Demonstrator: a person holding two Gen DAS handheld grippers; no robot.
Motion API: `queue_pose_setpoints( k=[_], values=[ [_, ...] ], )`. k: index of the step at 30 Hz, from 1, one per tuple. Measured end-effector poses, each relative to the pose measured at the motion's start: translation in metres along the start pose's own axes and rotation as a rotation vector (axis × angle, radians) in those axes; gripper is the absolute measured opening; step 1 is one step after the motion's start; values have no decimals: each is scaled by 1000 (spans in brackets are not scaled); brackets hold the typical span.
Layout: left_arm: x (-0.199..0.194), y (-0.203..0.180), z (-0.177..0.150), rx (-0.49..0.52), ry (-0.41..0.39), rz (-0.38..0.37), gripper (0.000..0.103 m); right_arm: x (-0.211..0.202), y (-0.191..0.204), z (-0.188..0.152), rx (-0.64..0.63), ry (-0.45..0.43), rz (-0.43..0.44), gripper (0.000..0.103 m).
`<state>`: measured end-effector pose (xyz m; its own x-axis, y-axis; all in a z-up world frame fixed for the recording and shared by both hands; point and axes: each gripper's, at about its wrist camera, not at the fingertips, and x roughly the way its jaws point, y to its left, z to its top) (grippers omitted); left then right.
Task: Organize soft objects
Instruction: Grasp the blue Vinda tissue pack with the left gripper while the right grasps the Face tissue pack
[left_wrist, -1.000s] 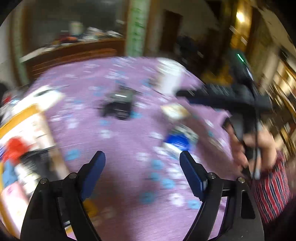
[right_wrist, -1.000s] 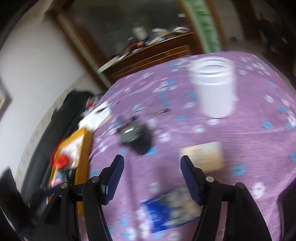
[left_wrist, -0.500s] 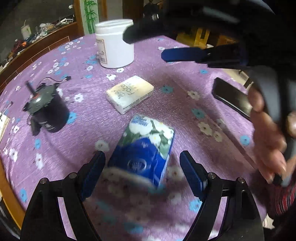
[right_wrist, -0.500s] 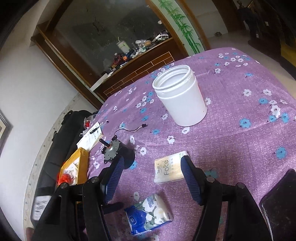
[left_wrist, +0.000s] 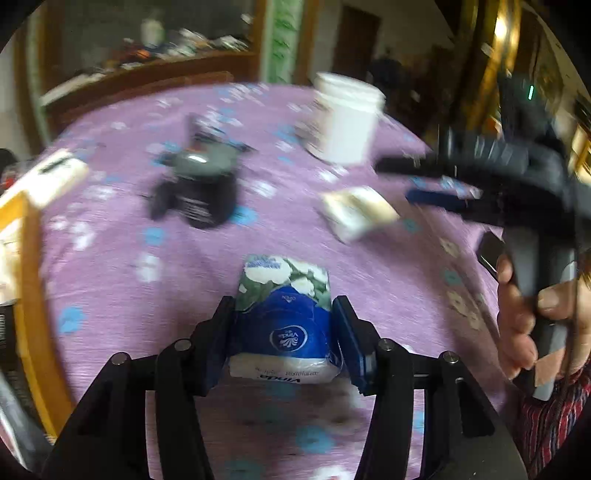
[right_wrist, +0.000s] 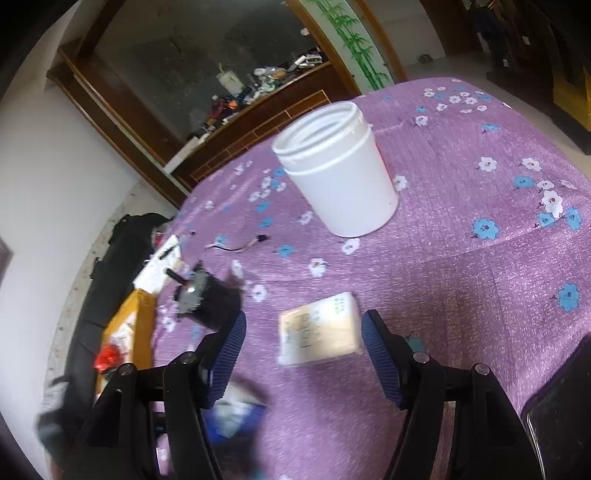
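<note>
A blue and white tissue pack lies on the purple flowered tablecloth. My left gripper is closing on it, and both pads touch its sides. The same pack shows as a blur low in the right wrist view. A beige tissue pack lies flat further on. My right gripper hovers over it, open, with the pack showing between its fingers and not touched. In the left wrist view that gripper is held by a hand at the right, just beyond the beige pack.
An open white plastic tub stands upright behind the beige pack. A black motor with wires sits to the left. A dark phone lies at the right edge. A yellow box holds odds and ends at the table's left.
My left gripper dropped over the blue pack and its jaws narrowed onto the pack's sides. The right gripper moved down and nearer to the beige pack, still open.
</note>
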<state>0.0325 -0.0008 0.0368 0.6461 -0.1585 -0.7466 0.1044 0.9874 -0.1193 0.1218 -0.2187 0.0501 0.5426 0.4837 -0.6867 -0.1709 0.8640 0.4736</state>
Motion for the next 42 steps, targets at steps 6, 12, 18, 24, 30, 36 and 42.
queue_pose_setpoints(
  k=[6, 12, 18, 24, 30, 36, 42],
  values=[
    [-7, 23, 11, -43, -99, 62, 52, 25, 4, -6, -34, 46, -39, 70],
    [-1, 32, 11, -38, -88, 52, 52, 30, 29, -22, -56, 236, 270, 68],
    [3, 27, 10, -24, -39, -3, 67, 14, 36, -19, -173, 102, 35, 76],
    [7, 17, 7, 25, -9, -14, 79, 27, 48, -15, -180, 142, -1, 76],
    [22, 15, 4, 19, 38, -21, 78, 55, 72, -18, -270, 182, -104, 75],
    [30, 19, 4, -13, 47, -21, 50, 70, 83, -33, -365, 152, -211, 48],
    [19, 21, 4, -20, -13, -2, 49, 48, 71, -27, -305, 98, -151, 46]
  ],
)
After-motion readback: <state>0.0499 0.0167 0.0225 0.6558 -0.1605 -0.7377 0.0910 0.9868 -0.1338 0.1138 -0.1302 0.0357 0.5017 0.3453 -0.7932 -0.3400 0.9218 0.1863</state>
